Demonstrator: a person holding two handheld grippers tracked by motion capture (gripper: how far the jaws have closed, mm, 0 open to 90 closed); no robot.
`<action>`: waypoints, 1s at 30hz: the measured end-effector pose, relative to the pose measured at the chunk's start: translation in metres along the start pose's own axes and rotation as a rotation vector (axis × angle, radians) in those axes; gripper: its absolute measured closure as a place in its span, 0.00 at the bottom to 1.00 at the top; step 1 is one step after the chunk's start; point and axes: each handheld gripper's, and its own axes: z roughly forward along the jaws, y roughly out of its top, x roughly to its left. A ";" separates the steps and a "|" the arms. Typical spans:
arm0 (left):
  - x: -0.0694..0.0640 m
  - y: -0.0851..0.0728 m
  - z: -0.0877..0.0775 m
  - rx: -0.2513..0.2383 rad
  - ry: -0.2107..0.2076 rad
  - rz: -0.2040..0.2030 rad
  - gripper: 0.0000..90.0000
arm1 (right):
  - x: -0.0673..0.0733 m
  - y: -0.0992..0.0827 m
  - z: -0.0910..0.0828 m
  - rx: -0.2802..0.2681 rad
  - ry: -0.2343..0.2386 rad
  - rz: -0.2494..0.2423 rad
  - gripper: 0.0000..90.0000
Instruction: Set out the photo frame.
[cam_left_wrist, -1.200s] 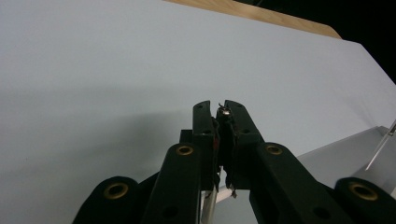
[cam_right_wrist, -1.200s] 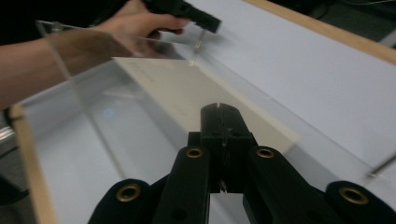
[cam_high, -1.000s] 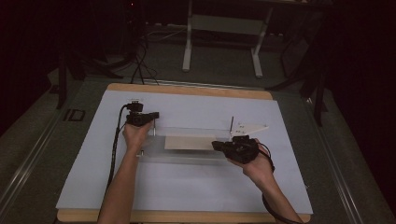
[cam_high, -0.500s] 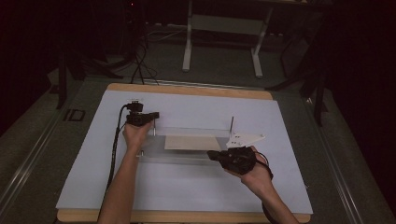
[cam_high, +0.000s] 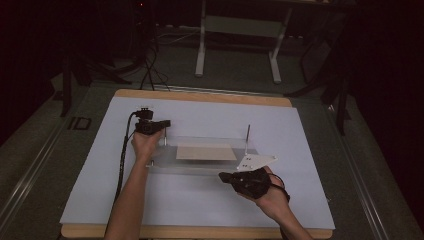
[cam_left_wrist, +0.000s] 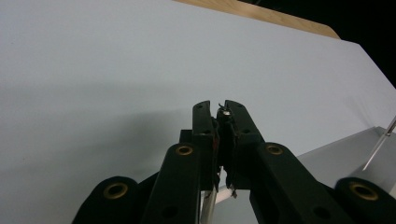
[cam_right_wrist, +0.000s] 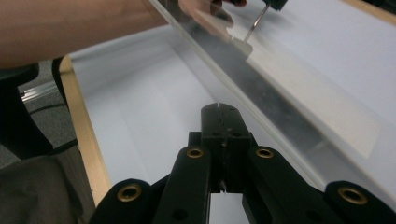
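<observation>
Nearest the person, the right gripper (cam_high: 227, 177) hangs over bare sheet just short of the clear tray's (cam_high: 160, 167) front edge. In the right gripper view its jaws are pressed together with nothing plain between them — a thin pale sliver shows low in the seam, too small to name. That arm looks idle for now.

Next comes the tray itself, lying flat on the white sheet (cam_high: 90, 190) near the middle of the table (cam_high: 200, 96). A tan card (cam_high: 206, 152) lies flat inside it, square to the walls; that part looks settled.

Two thin metal rods stand upright at the tray's back corners. The right rod (cam_high: 248, 137) stands free, well apart from either gripper. The left rod (cam_high: 165, 139) is the one in hand: the left gripper (cam_high: 162, 123) is at its top, and in the left gripper view the jaws pinch a small metal tip (cam_left_wrist: 225, 111), the rod's shaft showing below them.

So I judge the job well along — card in, both rods up. What seems left is to seat or let go of the left rod; whether it is fully home in its socket I cannot tell.
</observation>
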 end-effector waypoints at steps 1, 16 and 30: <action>0.000 0.000 0.000 0.001 -0.001 0.000 0.94 | -0.001 -0.001 0.002 0.000 -0.016 -0.001 1.00; 0.001 0.002 0.000 0.014 -0.002 -0.011 0.93 | -0.004 -0.002 0.007 -0.028 -0.090 -0.005 1.00; 0.003 0.003 -0.002 0.011 0.006 0.024 0.86 | -0.008 0.004 0.005 -0.047 -0.090 0.008 1.00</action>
